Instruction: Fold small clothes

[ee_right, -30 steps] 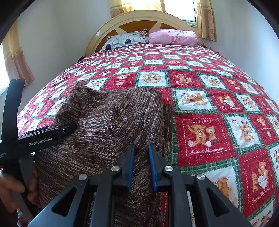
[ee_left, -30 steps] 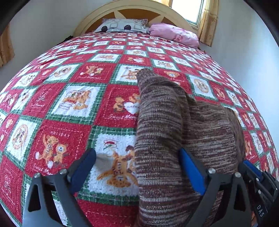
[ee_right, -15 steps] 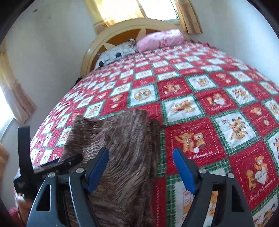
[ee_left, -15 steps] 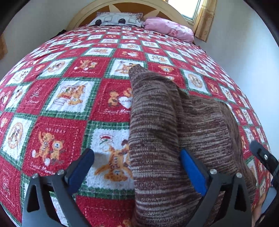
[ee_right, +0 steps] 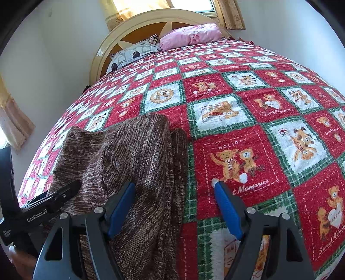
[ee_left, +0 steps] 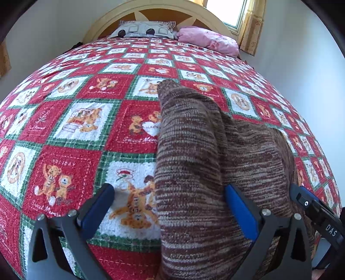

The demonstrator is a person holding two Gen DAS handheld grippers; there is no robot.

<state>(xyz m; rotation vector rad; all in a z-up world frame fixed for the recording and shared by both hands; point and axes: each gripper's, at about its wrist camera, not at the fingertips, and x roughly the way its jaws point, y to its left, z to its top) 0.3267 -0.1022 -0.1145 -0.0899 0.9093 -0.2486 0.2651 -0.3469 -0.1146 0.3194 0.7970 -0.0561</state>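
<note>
- A brown striped knit garment (ee_left: 215, 163) lies folded lengthwise on the bed's quilt (ee_left: 71, 120), near the foot end; one narrow end reaches up toward the headboard (ee_left: 159, 8).
- In the left wrist view the left tongs (ee_left: 170, 204) are spread wide and grasp nothing. One blue pad (ee_left: 97, 206) sits over the bare quilt, the other blue pad (ee_left: 241, 211) over the knit, so the garment's left edge runs between them.
- In the right wrist view the right tongs (ee_right: 174, 206) are also released and hold nothing. The left pad (ee_right: 120, 209) lies over the garment (ee_right: 129, 163), the right pad (ee_right: 226, 209) over a red square of the quilt (ee_right: 269, 107), and the garment's right edge passes between the two.
- Whether the pads touch the cloth cannot be told.
- Each view catches the other tool at its edge: the right tool (ee_left: 317, 213) beside the garment's far side, the left tool (ee_right: 41, 209) resting against the knit's left part.
- The knit shows a raised fold line along its length and a thin strip of cloth sticking out at its right edge.
- A grey patterned pillow (ee_left: 144, 30) and a pink pillow (ee_left: 207, 38) lie side by side at the headboard, well apart from the garment.
- Yellow curtains (ee_right: 228, 15) hang by the window behind the bed.
</note>
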